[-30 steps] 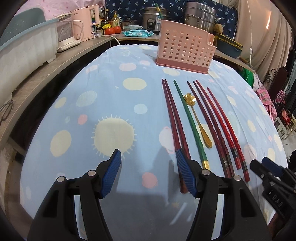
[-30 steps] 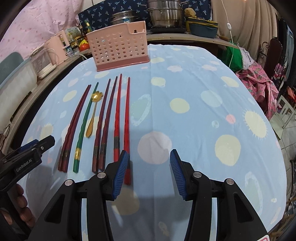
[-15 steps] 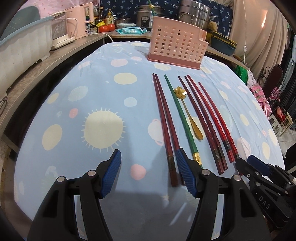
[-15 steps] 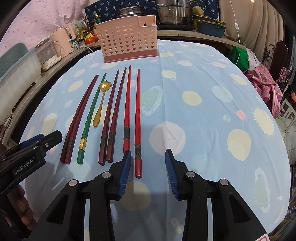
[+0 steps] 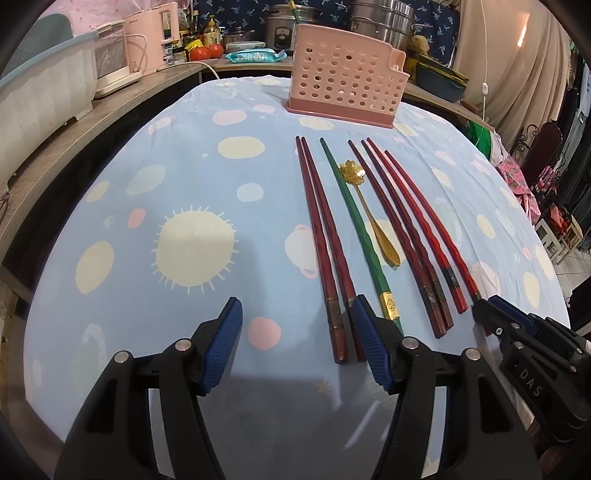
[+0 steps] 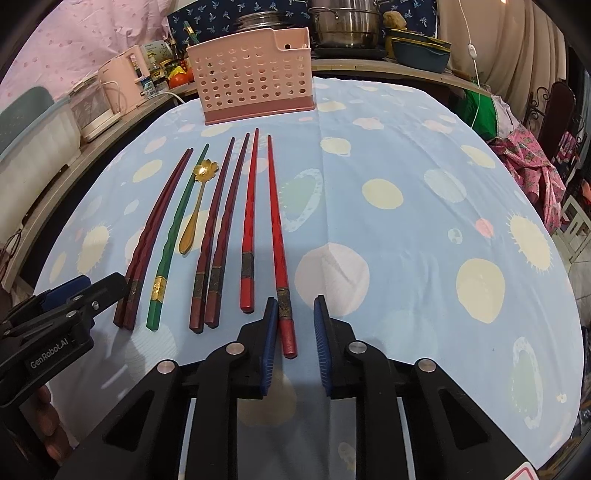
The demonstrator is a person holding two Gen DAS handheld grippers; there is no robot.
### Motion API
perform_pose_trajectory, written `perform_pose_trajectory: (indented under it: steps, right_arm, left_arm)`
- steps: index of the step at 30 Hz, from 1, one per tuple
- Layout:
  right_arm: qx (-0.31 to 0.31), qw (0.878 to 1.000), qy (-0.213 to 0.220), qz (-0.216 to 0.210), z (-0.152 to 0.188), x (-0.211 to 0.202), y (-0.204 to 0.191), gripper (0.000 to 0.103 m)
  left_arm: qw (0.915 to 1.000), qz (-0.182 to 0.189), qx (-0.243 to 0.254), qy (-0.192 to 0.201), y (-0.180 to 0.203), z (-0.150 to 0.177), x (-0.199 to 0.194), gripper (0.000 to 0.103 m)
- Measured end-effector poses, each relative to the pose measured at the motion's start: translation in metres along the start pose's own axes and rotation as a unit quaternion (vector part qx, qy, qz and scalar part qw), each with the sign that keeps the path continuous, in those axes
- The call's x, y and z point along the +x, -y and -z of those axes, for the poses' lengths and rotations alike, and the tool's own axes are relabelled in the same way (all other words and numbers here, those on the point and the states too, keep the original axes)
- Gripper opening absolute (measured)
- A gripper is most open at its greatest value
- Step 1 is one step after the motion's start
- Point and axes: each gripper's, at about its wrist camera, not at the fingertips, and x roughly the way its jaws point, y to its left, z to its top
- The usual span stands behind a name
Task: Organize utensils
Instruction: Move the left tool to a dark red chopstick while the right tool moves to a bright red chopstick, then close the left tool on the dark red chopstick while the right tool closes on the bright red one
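Several chopsticks and a gold flower-handled spoon lie side by side on the blue spotted tablecloth, in front of a pink perforated utensil basket. In the right wrist view my right gripper is closing around the near end of the rightmost bright red chopstick. The chopstick lies between the blue pads, close to the left one, with a gap to the right one. My left gripper stands open over the cloth, its right finger above the ends of the leftmost dark red pair. A green chopstick lies beside the spoon.
A wooden counter runs along the left with a pale tub, a pink appliance, bottles and tomatoes. Steel pots and a teal dish stand behind the basket. Chairs and clothes crowd the right. A hand holds the left gripper.
My right gripper's jaws have narrowed a lot and now bracket the rightmost red chopstick's end. The left gripper has shifted slightly and stays open.
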Motion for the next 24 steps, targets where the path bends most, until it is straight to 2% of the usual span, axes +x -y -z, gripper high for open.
perform_pose_trajectory:
  steps: [15, 22, 24]
  right_arm:
    - [0.002, 1.0, 0.0, -0.001, -0.0001, 0.0009, 0.0012, 0.013]
    - [-0.001, 1.0, 0.001, 0.0, -0.0016, 0.0023, 0.0005, 0.013]
    - [-0.001, 1.0, 0.002, 0.0, -0.0013, 0.0024, 0.0004, 0.013]
  left_arm:
    - [1.0, -0.008, 0.004, -0.001, -0.0033, 0.0036, 0.0033, 0.043]
    - [0.9999, -0.013, 0.009, 0.003, -0.0032, 0.0038, 0.0043, 0.04]
    - [0.9999, -0.013, 0.009, 0.003, -0.004, 0.0036, 0.0043, 0.036]
